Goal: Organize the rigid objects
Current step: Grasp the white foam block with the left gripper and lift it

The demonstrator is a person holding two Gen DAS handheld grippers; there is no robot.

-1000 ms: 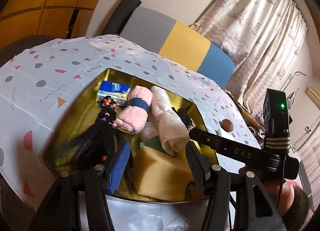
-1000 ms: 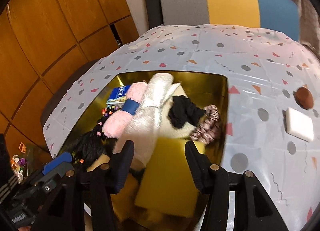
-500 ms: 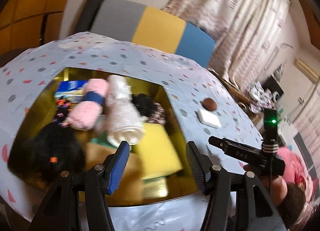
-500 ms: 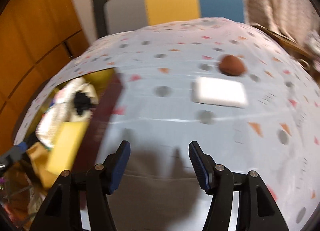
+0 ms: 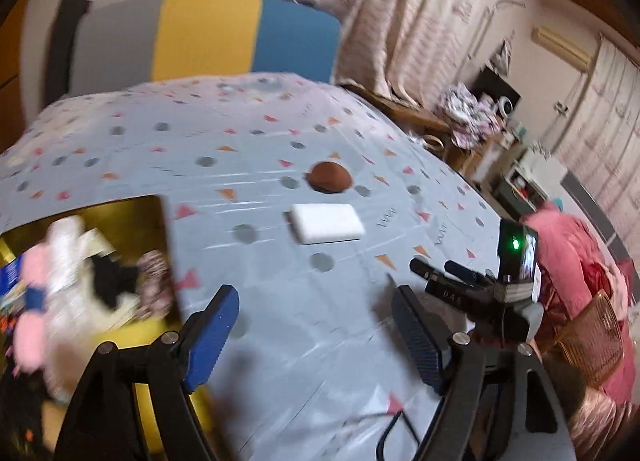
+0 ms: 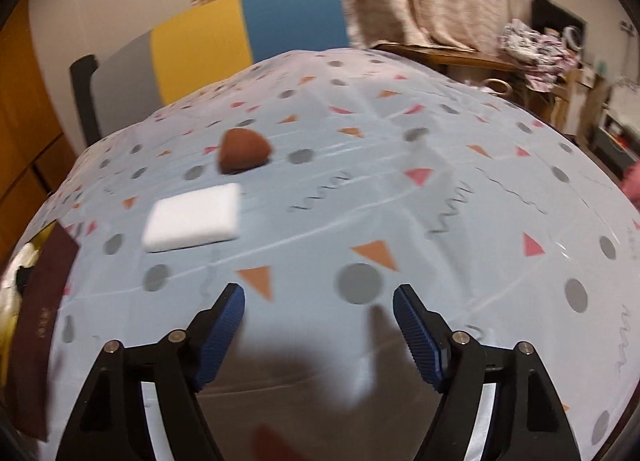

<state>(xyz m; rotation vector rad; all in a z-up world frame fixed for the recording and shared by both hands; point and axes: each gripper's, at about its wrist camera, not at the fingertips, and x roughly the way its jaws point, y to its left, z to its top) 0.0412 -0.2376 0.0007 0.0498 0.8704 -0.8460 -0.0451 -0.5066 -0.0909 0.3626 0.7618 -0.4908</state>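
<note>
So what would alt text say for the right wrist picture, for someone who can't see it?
An open, empty right gripper hangs over a patterned tablecloth, its jaws having just been opening. Ahead to the left lie a white block and, beyond it, a brown lump. A striped chair stands behind.

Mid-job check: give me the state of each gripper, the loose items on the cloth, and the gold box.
left gripper: open, jaws just widened, nothing between them.
right gripper: open, jaws just widened, nothing between them.
white block: flat on the cloth, untouched.
brown lump: on the cloth behind the block, untouched.
gold box: open-topped, full of soft items.
</note>
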